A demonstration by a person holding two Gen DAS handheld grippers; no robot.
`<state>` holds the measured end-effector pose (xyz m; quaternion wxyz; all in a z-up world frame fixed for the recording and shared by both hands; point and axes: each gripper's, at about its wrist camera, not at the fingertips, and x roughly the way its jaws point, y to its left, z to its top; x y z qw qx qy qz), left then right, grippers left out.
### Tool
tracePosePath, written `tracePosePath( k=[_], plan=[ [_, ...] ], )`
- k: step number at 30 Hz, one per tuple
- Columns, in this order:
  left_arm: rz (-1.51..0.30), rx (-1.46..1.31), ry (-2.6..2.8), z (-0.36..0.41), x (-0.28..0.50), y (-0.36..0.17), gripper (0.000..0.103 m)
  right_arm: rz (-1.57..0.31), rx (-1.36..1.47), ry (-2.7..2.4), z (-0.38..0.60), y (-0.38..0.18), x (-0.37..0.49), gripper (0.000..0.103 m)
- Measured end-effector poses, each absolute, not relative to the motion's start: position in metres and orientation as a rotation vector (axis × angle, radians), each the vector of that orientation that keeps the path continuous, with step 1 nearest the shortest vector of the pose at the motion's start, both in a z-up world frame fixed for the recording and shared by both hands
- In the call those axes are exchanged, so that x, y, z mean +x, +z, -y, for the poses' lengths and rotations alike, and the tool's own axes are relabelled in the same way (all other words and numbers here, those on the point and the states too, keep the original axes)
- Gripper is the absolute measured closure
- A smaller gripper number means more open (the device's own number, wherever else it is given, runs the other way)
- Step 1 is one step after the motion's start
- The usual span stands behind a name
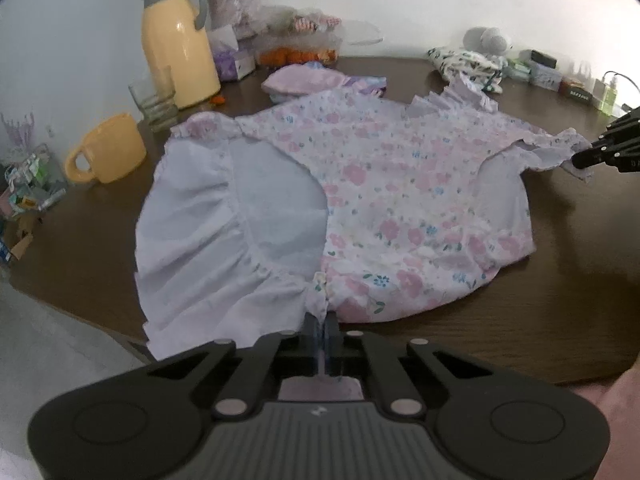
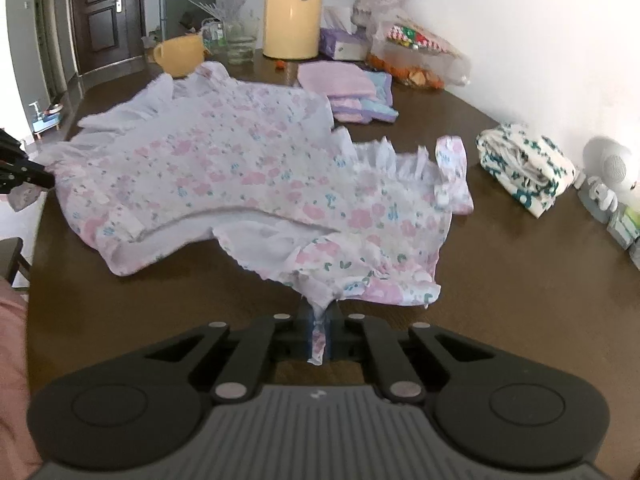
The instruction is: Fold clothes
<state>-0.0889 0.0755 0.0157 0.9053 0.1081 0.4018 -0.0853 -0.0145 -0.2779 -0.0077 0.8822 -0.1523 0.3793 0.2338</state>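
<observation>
Left wrist view: the left gripper point(image 1: 321, 322) has its two fingers closed together on the near edge of the floral garment point(image 1: 384, 184), with a pinch of fabric clamped between the pads and running back toward the camera. Ahead of the fingers the garment lies spread on the dark wooden table point(image 1: 520, 300); its plain white frilled panel extends to the left of the fingers, its pink-and-blue flowered panel to the right. Far right of the fingers, the right gripper point(image 1: 580, 159) grips the garment's frilled corner.

Right wrist view: the right gripper point(image 2: 320, 320) is likewise closed on the garment point(image 2: 240, 160) — a strip of flowered cloth hangs between the pads and the gathered corner rises just ahead of the fingertips. The rest of the garment stretches ahead and to the left of the fingers, partly lifted off the table point(image 2: 500, 280) at the near edge. At far left the left gripper point(image 2: 44, 180) holds the opposite edge.

Beyond the garment, ahead of the right fingers:
- folded lilac clothes point(image 2: 348, 88) — stacked, just past the far edge;
- yellow jug point(image 2: 294, 16) against the wall;
- yellow mug point(image 2: 182, 55), left of the jug;
- white-and-green patterned cloth point(image 2: 524, 168), well to the right.
</observation>
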Motion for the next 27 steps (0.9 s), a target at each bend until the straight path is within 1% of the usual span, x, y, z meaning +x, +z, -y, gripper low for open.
tracePosePath(
  k=[2, 4, 8, 10, 13, 17, 21, 24, 26, 27],
  plan=[
    [-0.781, 0.261, -0.168, -0.078, -0.084, 0.033, 0.102, -0.778, -0.327, 0.495, 0.278, 0.002, -0.017, 0.099],
    [-0.732, 0.326, -0.163, -0.080, -0.072, 0.051, 0.102, -0.771, -0.360, 0.492, 0.274, 0.014, 0.000, 0.099],
    [-0.693, 0.449, -0.188, -0.088, -0.014, 0.075, 0.102, -0.758, -0.427, 0.485, 0.266, 0.037, 0.032, 0.099],
    [-0.729, 0.485, -0.202, -0.093, 0.026, 0.070, 0.102, -0.814, -0.436, 0.487, 0.259, 0.031, 0.062, 0.099],
    [-0.814, 0.504, -0.208, -0.091, 0.082, 0.048, 0.101, -0.908, -0.425, 0.460, 0.250, 0.009, 0.105, 0.099],
    [-0.916, 0.464, -0.232, -0.096, 0.124, 0.012, 0.101, -0.989, -0.399, 0.418, 0.246, -0.018, 0.137, 0.099],
    [-0.949, 0.426, -0.267, -0.103, 0.129, -0.006, 0.100, -1.034, -0.373, 0.418, 0.249, -0.031, 0.139, 0.098],
    [-0.942, 0.414, -0.276, -0.107, 0.127, -0.007, 0.099, -1.062, -0.357, 0.435, 0.253, -0.031, 0.138, 0.098],
    [-0.937, 0.407, -0.276, -0.108, 0.126, -0.006, 0.093, -1.078, -0.350, 0.442, 0.255, -0.031, 0.138, 0.097],
    [-0.931, 0.402, -0.272, -0.108, 0.125, -0.004, 0.091, -1.084, -0.338, 0.443, 0.256, -0.030, 0.139, 0.094]
  ],
)
